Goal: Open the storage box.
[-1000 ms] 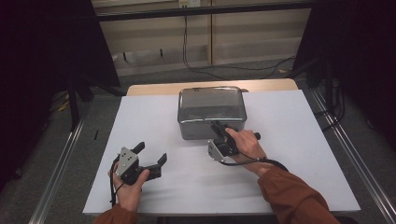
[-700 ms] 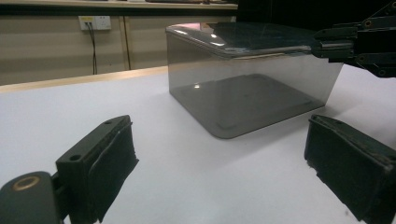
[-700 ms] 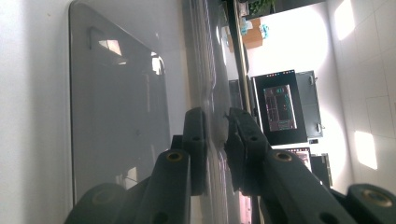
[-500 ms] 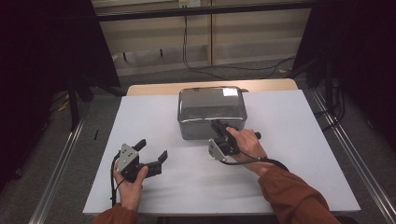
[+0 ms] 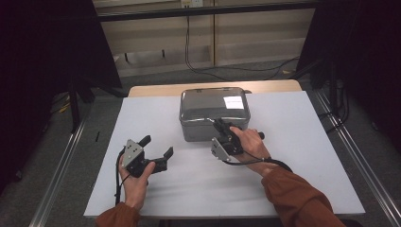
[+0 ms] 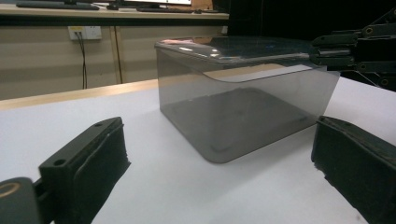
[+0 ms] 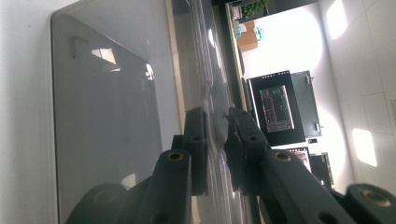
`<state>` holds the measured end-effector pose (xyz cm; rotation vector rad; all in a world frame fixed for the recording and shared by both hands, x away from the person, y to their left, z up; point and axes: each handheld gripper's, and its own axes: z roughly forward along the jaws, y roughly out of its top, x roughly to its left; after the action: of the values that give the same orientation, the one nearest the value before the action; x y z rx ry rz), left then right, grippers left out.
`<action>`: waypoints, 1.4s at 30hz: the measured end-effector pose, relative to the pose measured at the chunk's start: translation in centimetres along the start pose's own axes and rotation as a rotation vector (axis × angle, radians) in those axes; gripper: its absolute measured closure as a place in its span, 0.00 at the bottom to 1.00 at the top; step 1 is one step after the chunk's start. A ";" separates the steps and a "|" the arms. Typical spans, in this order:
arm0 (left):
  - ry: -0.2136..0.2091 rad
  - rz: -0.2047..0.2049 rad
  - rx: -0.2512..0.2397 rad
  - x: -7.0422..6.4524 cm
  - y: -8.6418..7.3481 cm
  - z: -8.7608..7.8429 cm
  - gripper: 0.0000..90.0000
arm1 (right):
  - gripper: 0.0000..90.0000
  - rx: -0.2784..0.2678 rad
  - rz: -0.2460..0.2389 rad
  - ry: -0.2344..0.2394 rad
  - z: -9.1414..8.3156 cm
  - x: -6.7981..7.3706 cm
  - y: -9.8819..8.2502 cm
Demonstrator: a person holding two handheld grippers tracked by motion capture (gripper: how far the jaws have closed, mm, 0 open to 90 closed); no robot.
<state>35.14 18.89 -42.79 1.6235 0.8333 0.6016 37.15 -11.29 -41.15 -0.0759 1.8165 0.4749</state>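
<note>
Left gripper (image 5: 156, 150), frame lower left, has just been opening, empty; right gripper (image 5: 221, 127) fingers clamp the box lid (image 5: 213, 103) edge, ready for lifting.

- The bench (image 5: 293, 156) has a white top, with a strip of pale wood along its far edge.
- A smoky, see-through plastic box (image 5: 213, 113) with a lid stands flat on it, toward the far middle, close to the wooden strip.
- In the left gripper view the box (image 6: 243, 98) rests squarely on the white top (image 6: 154, 182), casting a soft shadow.
</note>
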 end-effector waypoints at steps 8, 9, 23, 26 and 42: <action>-0.040 0.022 -0.019 -0.7 1.0 1.9 0.02 | 0.87 -0.004 0.008 -0.005 0.0 -0.4 0.1; -0.048 0.030 -0.026 -0.7 1.1 2.1 0.02 | 0.87 -0.006 0.011 -0.007 0.0 -0.4 0.0; -0.049 0.068 -0.022 -0.1 1.5 4.7 0.02 | 0.88 -0.016 0.032 -0.022 -0.1 -1.3 0.1; -0.039 0.068 -0.026 0.2 1.8 5.2 0.03 | 0.88 -0.018 0.040 -0.027 -0.1 -1.6 0.3; -0.020 0.113 -0.060 0.3 3.1 8.8 0.07 | 0.88 -0.023 0.061 -0.047 0.0 -2.5 0.3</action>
<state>42.68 13.48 -41.69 1.6265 0.7060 0.6824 37.77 -11.48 -38.68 -0.0247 1.7719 0.5371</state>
